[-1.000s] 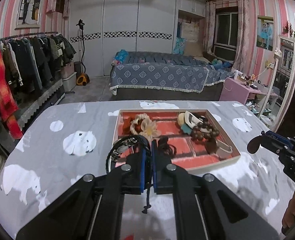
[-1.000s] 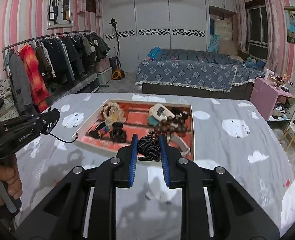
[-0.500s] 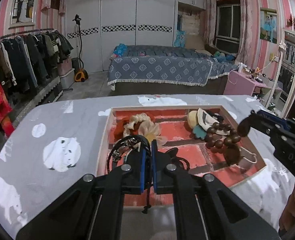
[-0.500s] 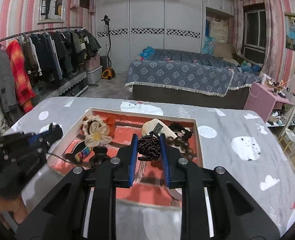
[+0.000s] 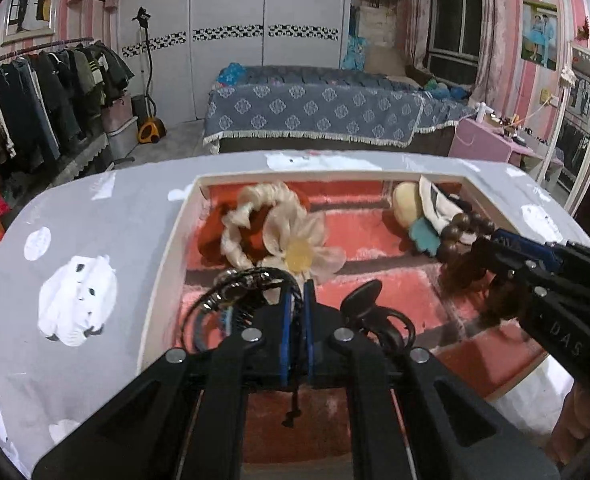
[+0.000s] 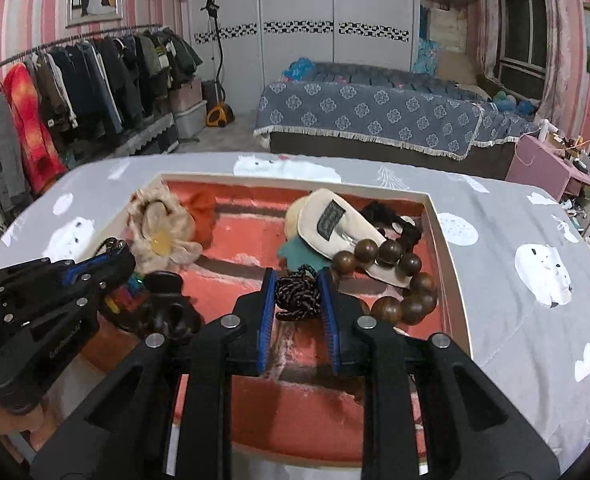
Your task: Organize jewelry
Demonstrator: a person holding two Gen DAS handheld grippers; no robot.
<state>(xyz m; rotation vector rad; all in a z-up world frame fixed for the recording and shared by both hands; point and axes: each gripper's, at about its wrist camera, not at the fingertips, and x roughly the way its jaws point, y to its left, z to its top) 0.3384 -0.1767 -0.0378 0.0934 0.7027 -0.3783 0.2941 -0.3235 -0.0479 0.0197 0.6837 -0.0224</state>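
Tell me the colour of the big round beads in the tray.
Dark brown, wood-like beads; clearest in the right wrist view.

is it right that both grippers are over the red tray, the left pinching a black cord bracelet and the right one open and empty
Not quite. The right gripper is not open and empty: the right wrist view shows it shut on a black braided cord bundle. The rest stands: both are over the red tray, and the left gripper pinches a black cord bracelet.
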